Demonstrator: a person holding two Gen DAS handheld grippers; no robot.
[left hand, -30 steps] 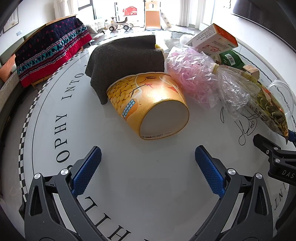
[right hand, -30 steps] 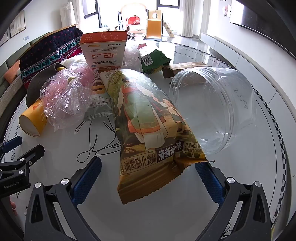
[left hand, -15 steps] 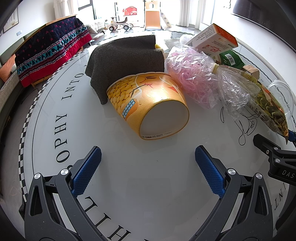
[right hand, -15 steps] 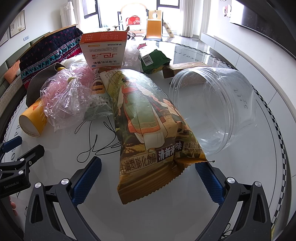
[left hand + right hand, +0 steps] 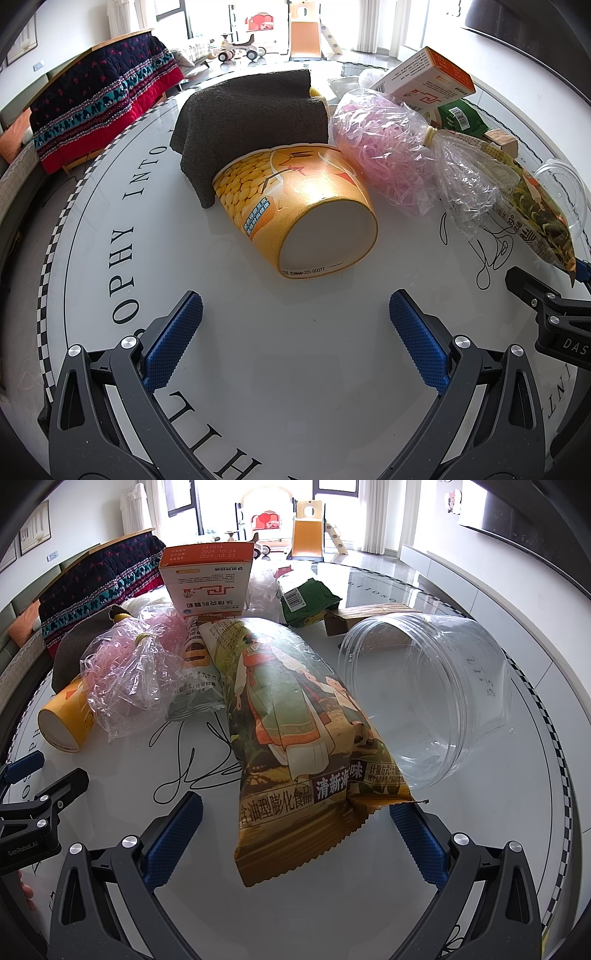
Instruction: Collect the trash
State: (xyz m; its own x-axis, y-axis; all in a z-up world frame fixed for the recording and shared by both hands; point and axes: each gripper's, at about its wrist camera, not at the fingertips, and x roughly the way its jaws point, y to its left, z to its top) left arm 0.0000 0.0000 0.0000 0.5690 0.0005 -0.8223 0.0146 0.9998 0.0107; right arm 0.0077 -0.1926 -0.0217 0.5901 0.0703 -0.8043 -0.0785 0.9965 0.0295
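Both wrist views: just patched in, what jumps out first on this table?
A yellow corn-print paper cup lies on its side straight ahead of the open left gripper, a dark cloth draped behind it. The long snack bag runs between the open right gripper's fingers, with a clear plastic jar tipped over at its right.

Black gripper [image 5: 291,314] frames, blue knurled jaws, silver screws, white lettering
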